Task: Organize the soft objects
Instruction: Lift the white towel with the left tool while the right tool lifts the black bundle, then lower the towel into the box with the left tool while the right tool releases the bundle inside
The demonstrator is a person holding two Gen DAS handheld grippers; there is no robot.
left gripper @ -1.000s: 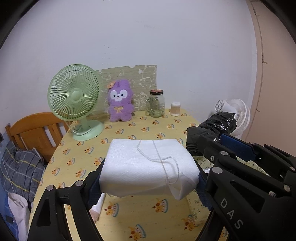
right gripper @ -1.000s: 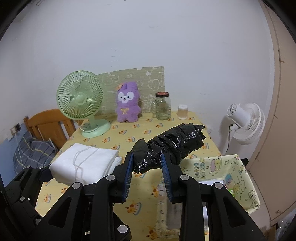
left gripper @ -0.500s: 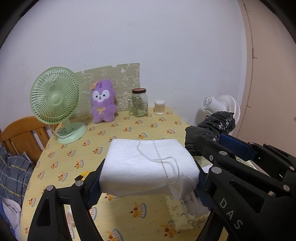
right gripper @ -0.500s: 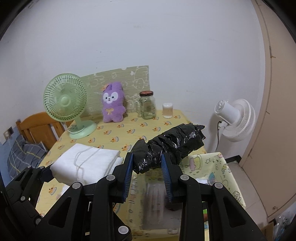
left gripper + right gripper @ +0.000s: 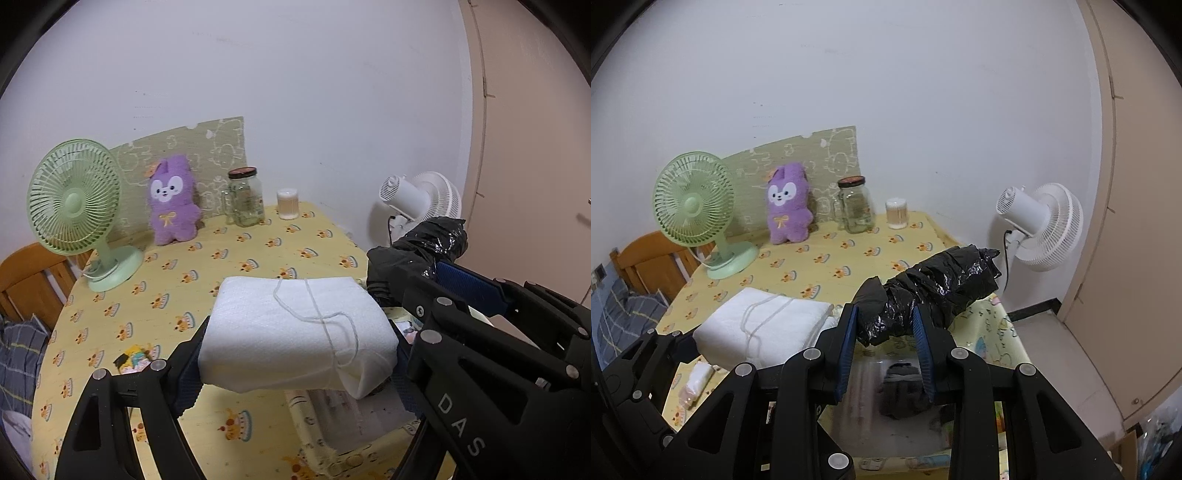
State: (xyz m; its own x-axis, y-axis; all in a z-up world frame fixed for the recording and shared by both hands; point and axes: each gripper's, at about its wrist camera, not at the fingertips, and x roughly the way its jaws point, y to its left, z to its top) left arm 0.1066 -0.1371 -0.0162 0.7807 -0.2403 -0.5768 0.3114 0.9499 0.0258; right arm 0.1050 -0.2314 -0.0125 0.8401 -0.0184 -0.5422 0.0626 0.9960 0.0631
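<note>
Table (image 5: 258, 254) first, since it carries most of it: yellow cloth with little cakes printed all over. Along its far edge by the wall stand a green fan (image 5: 77, 199), a purple plush (image 5: 171, 206), a glass jar (image 5: 245, 201) and a small cup of cotton swabs (image 5: 287, 203). A white fan (image 5: 1039, 221) stands off the table's right edge, on the floor side.

Down past the near right corner of the table sits a storage box (image 5: 990, 332) with a yellow cartoon print and an open top. My guess is that's where the soft stuff is headed, because both bundles hang right above or beside its opening.

The white folded bundle (image 5: 295, 332), tied round with a thin string, sits squarely between the fingers of the left gripper (image 5: 297, 363), wedged in from both sides. The jaws stand wide only because the bundle itself is wide, so it's a real grip, carried level over the box's left rim.

The right gripper (image 5: 886, 332) is clamped on a black plastic roll (image 5: 931, 288), pinching it near one end so most of the roll sticks out forward past the fingertips, above the box. Holding it by the end like that probably lets it drop in lengthwise.

Neither bundle touches the table or the box, as far as I can tell.
</note>
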